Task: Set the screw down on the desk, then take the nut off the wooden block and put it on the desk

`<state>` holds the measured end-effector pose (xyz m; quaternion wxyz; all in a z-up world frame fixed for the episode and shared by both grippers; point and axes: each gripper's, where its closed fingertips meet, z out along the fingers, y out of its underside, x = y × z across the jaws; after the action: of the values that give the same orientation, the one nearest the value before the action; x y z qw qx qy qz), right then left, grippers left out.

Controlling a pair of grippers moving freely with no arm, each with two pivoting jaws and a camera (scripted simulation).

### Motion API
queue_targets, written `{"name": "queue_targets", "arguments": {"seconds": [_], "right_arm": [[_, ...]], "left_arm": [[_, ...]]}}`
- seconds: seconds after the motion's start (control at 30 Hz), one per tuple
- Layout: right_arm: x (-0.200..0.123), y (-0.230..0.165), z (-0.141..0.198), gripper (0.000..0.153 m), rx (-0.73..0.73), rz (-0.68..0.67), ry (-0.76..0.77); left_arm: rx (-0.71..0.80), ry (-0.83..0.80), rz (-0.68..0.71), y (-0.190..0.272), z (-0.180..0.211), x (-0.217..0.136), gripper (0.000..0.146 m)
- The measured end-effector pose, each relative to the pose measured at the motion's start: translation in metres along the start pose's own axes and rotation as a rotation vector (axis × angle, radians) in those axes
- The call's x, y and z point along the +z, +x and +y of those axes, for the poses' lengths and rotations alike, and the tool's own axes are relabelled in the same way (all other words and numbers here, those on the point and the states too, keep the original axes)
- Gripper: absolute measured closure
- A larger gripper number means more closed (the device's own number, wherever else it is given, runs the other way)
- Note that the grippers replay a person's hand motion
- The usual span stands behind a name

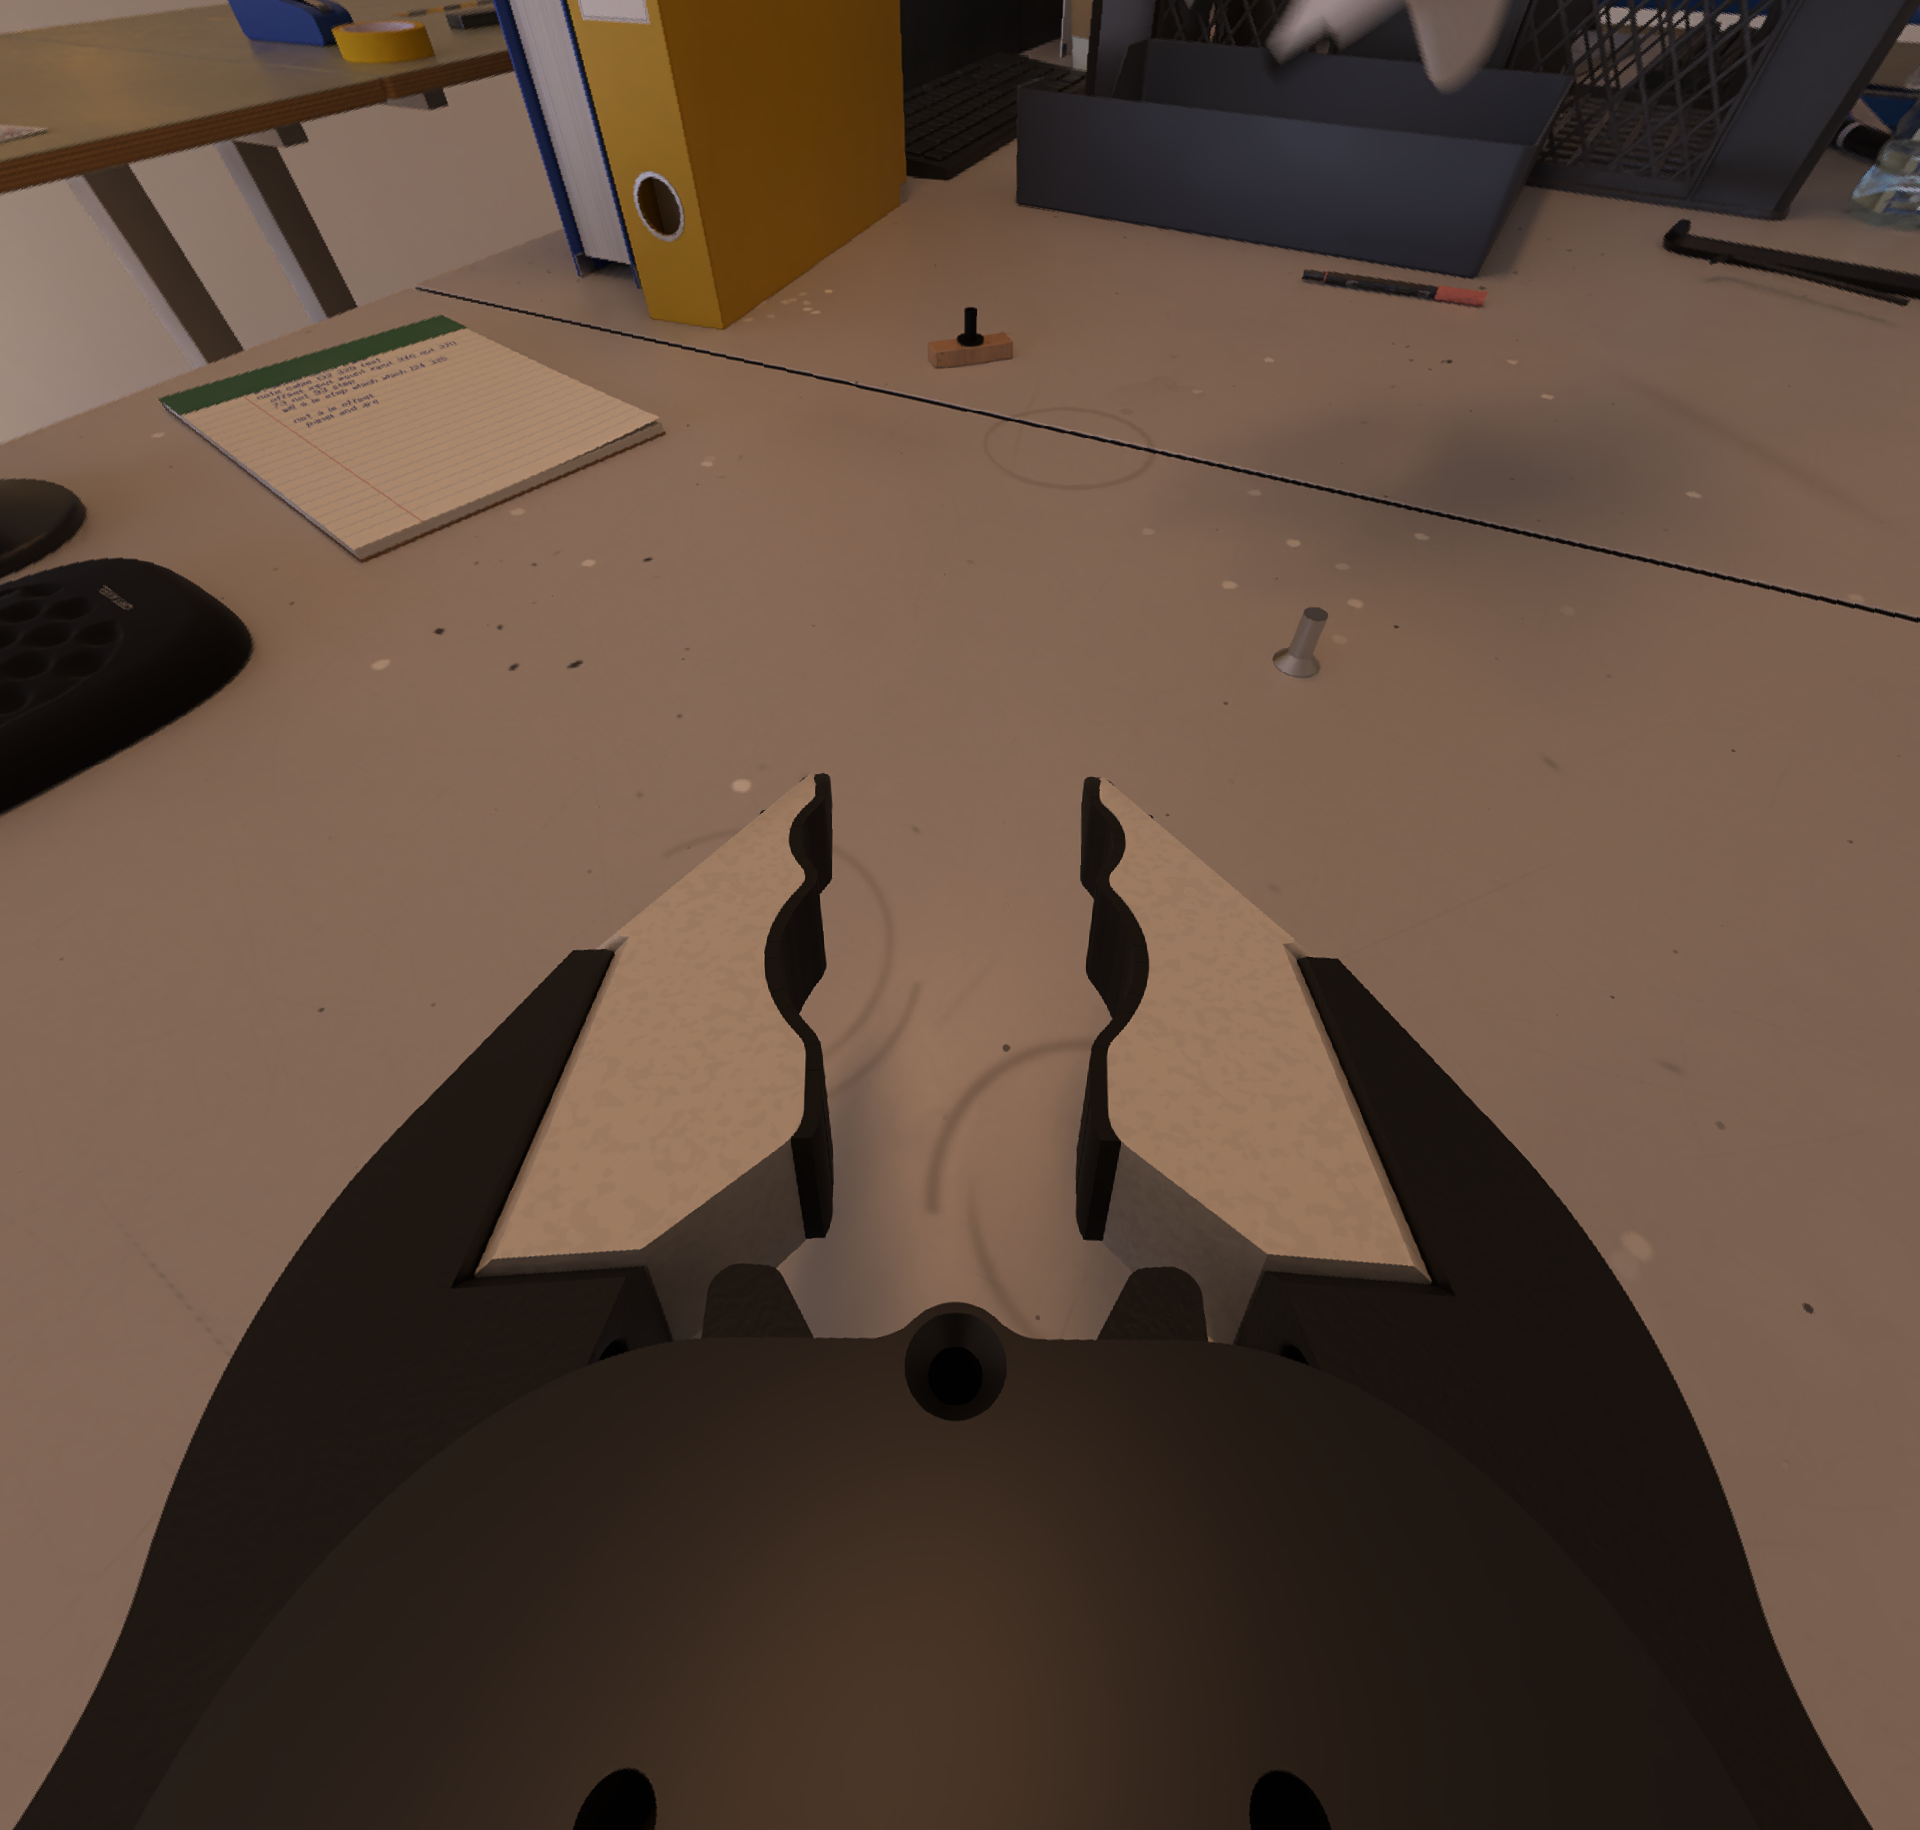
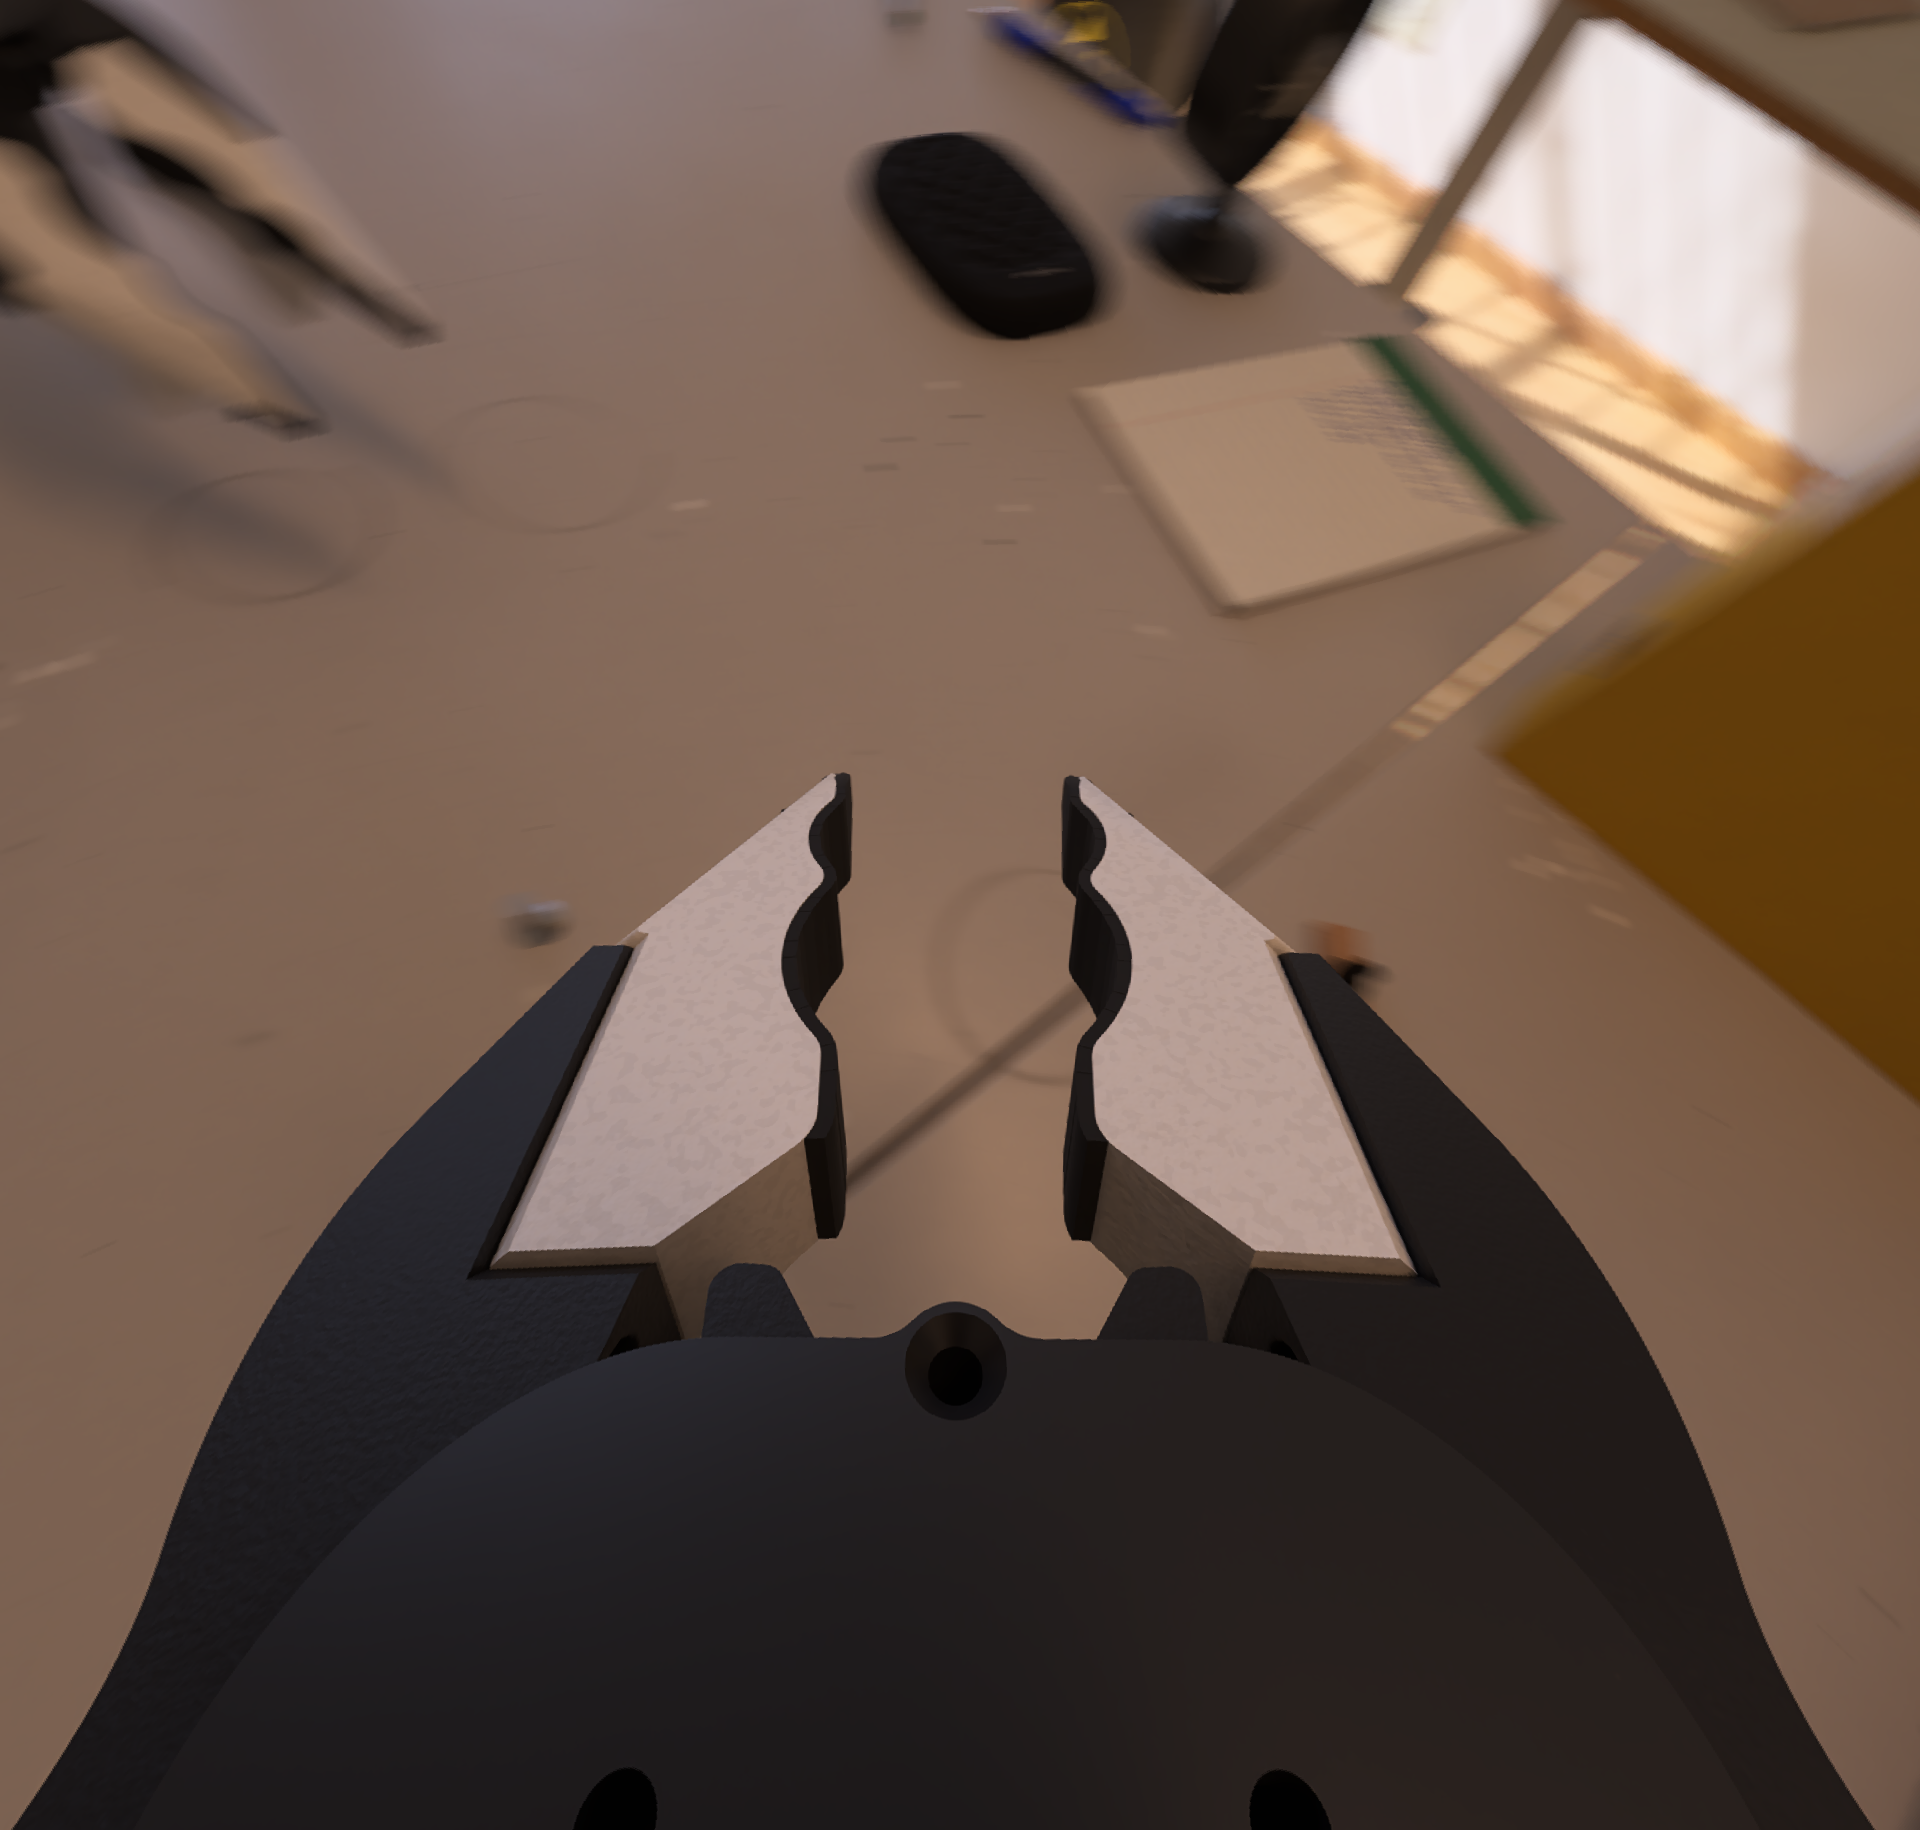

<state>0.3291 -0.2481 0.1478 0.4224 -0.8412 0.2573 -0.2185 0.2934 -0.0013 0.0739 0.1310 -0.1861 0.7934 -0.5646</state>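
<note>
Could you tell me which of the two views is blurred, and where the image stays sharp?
Left wrist view: mostly sharp, the screw and wooden block crisp on the desk; only the right gripper, top right, is smeared. Right wrist view: heavy motion blur over the desk, notepad and left gripper; the view's own open jaws stay sharp.

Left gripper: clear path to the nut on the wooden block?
Probably yes. The left gripper is open and empty, and bare desk lies between it and the nut on the wooden block.
</note>
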Motion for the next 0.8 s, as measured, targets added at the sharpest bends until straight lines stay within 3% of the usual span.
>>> {"name": "queue_targets", "arguments": {"seconds": [0.1, 0.17, 0.27, 0.4, 0.5, 0.63, 0.73, 0.8], "right_arm": [[-0.006, 0.088, 0.023, 0.116, 0.036, 0.181, -0.12], [0.012, 0.123, 0.059, 0.116, 0.067, 0.186, -0.278], [0.05, 0.139, 0.1, 0.116, 0.118, 0.094, -0.403], [0.085, 0.145, 0.128, 0.116, 0.104, 0.045, -0.501], [0.094, 0.145, 0.128, 0.138, 0.124, 0.023, -0.488], [0.08, 0.148, 0.122, 0.138, 0.098, 0.076, -0.478], [0.041, 0.136, 0.071, 0.138, 0.138, 0.143, -0.23], [0.008, 0.105, 0.035, 0.138, 0.125, 0.141, -0.051]], "left_arm": [[-0.004, -0.001, 0.001, 0.0, 0.001, 0.002, 0.098], [-0.001, 0.0, -0.004, 0.0, 0.0, 0.003, 0.098], [-0.006, 0.003, -0.018, -0.001, 0.0, 0.002, 0.098], [-0.026, 0.013, -0.038, -0.006, 0.0, 0.0, 0.099], [-0.045, 0.014, -0.038, -0.009, 0.0, 0.0, 0.099], [-0.047, 0.016, -0.03, -0.01, 0.0, 0.0, 0.099], [-0.047, 0.024, -0.025, -0.009, -0.001, -0.002, 0.099], [-0.051, 0.029, -0.039, -0.012, -0.002, -0.004, 0.099]]}}
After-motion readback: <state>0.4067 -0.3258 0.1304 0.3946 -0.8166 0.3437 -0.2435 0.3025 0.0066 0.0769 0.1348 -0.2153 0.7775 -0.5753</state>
